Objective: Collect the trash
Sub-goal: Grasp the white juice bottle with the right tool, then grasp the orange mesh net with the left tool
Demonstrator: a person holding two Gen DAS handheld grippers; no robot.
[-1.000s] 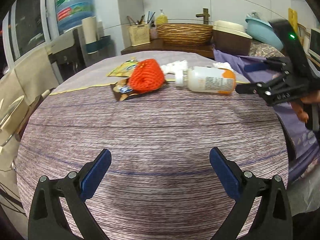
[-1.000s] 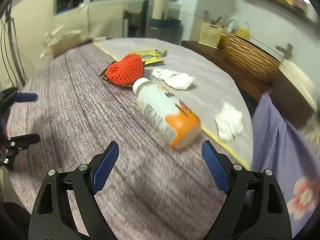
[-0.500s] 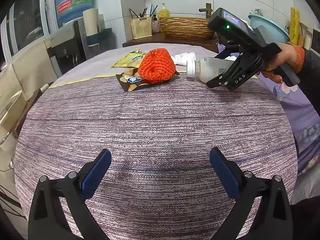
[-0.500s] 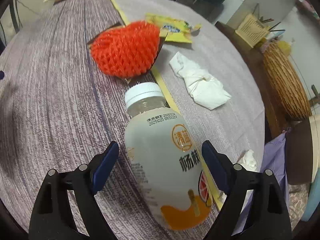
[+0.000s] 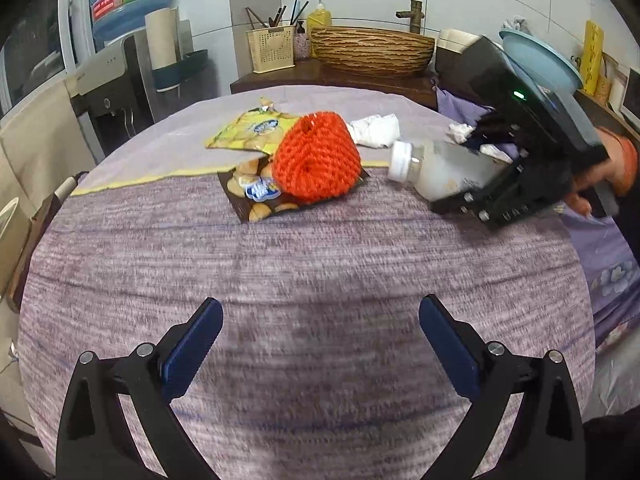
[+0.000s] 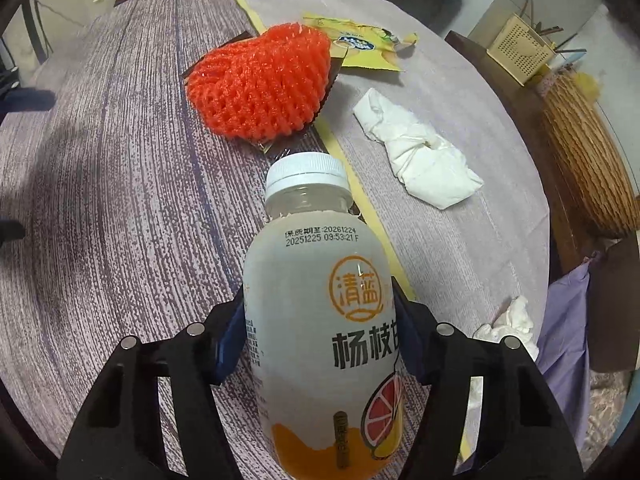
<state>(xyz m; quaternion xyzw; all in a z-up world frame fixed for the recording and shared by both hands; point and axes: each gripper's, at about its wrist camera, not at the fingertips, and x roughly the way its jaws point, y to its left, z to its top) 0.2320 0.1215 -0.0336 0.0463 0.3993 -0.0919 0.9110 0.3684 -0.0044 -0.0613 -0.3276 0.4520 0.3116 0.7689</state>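
Right tongs closing on capped, near-empty bottle

The right gripper points steeply down, its 2 jaws closing with the blue pads against the sides of the bottle between them. In the left wrist view, a hand with an orange cuff holds its black body, though blur hides the fingers. The left gripper angles down, its 2 jaws wide apart and empty.
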